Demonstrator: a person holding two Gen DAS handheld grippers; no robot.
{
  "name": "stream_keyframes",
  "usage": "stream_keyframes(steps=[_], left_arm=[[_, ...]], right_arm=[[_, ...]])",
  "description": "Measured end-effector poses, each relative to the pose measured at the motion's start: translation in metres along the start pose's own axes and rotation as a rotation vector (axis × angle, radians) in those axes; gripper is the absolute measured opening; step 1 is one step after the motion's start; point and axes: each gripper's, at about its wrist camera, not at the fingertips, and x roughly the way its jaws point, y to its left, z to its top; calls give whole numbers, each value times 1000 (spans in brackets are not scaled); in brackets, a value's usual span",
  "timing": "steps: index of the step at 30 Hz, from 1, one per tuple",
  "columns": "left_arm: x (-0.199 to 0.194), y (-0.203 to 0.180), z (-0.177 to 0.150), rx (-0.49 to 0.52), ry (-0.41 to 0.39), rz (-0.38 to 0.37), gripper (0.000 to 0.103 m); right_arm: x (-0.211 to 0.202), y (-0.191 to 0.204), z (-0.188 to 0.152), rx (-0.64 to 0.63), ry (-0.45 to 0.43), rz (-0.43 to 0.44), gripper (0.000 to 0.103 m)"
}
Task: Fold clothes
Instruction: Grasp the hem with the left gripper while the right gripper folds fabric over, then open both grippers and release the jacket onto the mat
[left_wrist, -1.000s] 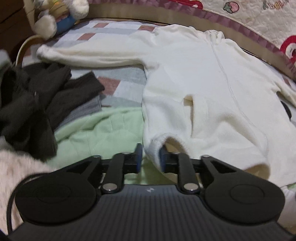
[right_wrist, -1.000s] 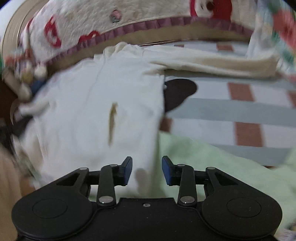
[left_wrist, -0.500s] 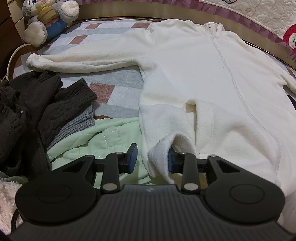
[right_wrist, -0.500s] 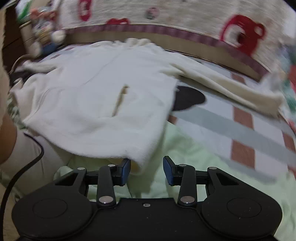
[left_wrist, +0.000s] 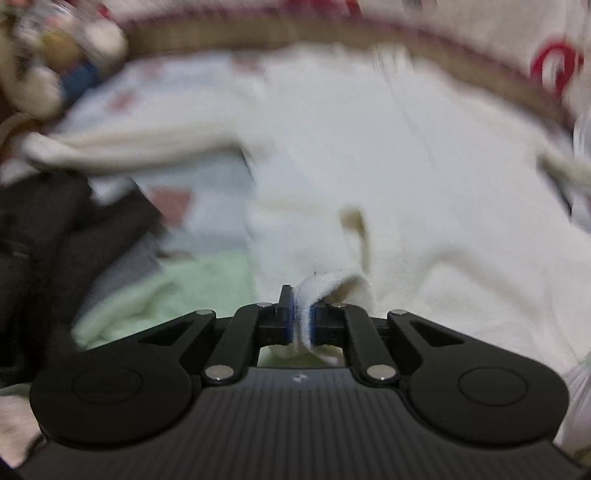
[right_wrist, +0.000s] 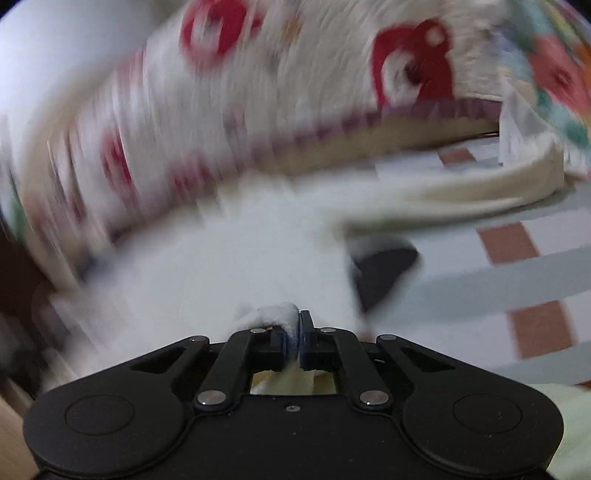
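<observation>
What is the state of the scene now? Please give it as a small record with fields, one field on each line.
surface: bed with a checked cover
garment: cream fleece zip jacket, spread flat, sleeves out to both sides
left gripper: shut on the jacket's hem
right gripper: shut on the jacket's hem at the other bottom corner
beside the jacket: dark knit clothes and a light green quilt
far corner: plush toy
image quality: both views blurred by motion
</observation>
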Motion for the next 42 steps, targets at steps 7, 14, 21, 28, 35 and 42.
stream_keyframes(steps=[7, 14, 21, 28, 35, 42], left_arm=[[-76, 34, -23, -117, -138, 20, 5], [-66, 29, -35, -56, -39, 47, 5], [-40, 18, -37, 46, 96, 21, 14], [-57, 6, -22, 180, 165, -151, 43], [-104, 14, 39, 185, -51, -289, 54], [-50, -25, 57, 151, -55, -316, 54]], right_arm=[[-45, -8, -40, 135, 27, -88, 3], [-45, -3, -55, 137, 60, -90, 3], [-17, -21, -83, 112, 228, -216, 5], [-22, -24, -79, 65, 242, -193, 24], [-38, 17, -23, -9, 3, -50, 35], [-41, 29, -7, -109, 25, -129, 42]])
